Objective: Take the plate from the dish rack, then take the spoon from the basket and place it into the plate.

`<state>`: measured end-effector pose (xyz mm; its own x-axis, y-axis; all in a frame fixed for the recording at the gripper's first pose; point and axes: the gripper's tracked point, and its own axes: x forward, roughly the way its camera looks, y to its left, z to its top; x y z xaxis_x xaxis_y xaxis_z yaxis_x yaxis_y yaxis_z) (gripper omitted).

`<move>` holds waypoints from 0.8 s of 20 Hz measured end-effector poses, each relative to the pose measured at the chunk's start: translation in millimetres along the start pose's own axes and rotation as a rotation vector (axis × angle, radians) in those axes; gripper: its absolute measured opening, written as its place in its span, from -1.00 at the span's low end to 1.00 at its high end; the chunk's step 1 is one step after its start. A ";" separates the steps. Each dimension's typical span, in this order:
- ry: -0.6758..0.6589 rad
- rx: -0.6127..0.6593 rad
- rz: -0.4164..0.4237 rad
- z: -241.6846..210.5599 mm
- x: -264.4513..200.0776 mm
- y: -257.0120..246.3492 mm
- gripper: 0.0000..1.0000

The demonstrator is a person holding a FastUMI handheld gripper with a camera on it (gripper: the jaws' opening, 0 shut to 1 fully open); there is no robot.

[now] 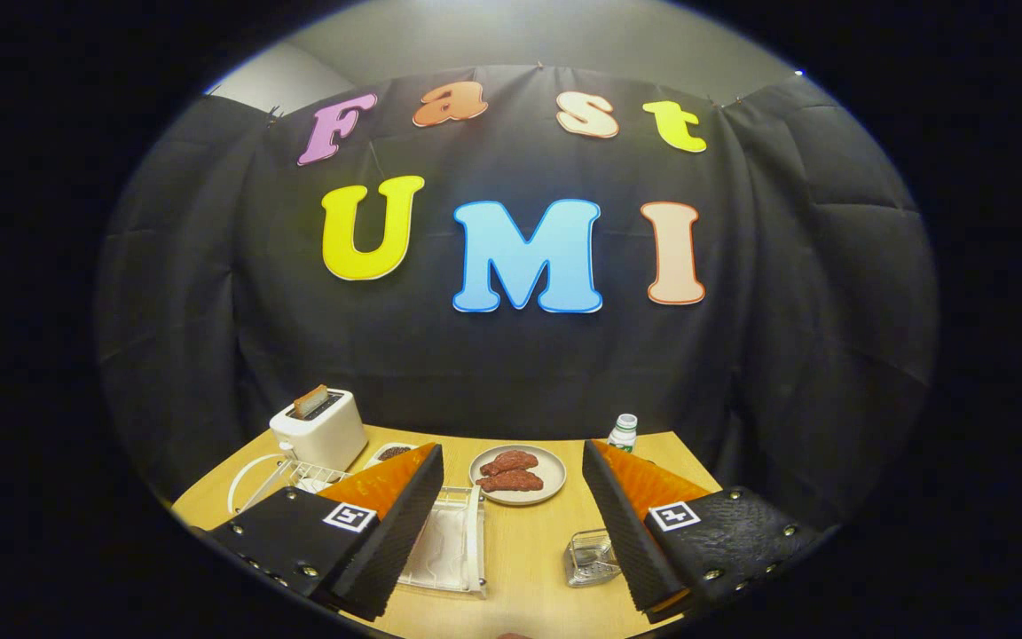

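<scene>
Wooden desk (pixel 529 550) lies below the tongs (pixel 513 532), whose fingers are spread wide, holding nothing. A white plate (pixel 249 479) stands in the rack (pixel 307 477), ahead and left, partly behind the left finger, beside the toaster (pixel 320 432).

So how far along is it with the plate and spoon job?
Nothing looks done yet. The gripper is open and holds nothing, above the wooden table. The white dish rack sits just ahead between the fingers; a plate with meat lies beyond. Taking the plate and moving the spoon both remain; I can't make out the spoon.
</scene>
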<state>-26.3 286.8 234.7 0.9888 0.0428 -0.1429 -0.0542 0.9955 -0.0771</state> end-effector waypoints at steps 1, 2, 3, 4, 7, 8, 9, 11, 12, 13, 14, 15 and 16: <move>0.018 -0.001 0.007 -4.9 7.0 8.8 0.92; 0.046 0.005 0.018 -14.2 14.9 19.8 0.93; 0.080 0.008 0.021 -24.2 22.2 29.0 0.92; 0.102 0.004 0.023 -31.0 29.3 37.0 0.93; 0.153 -0.008 -0.008 -47.0 48.8 52.8 0.87; 0.173 -0.018 -0.015 -52.4 54.1 58.1 0.87; 0.190 -0.032 -0.021 -58.0 58.6 62.9 0.87; 0.225 -0.049 -0.034 -69.7 70.7 70.8 0.83; 0.249 -0.057 -0.043 -77.9 75.4 73.1 0.83; 0.273 -0.065 -0.051 -85.4 80.7 76.0 0.83; 0.296 -0.079 -0.063 -94.5 85.6 77.3 0.82; 0.322 -0.088 -0.078 -101.7 89.3 76.7 0.80; 0.341 -0.088 -0.086 -108.1 93.3 78.8 0.71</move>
<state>46.6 360.1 108.7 0.8878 -0.0864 -0.4520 0.0009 0.9825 -0.1861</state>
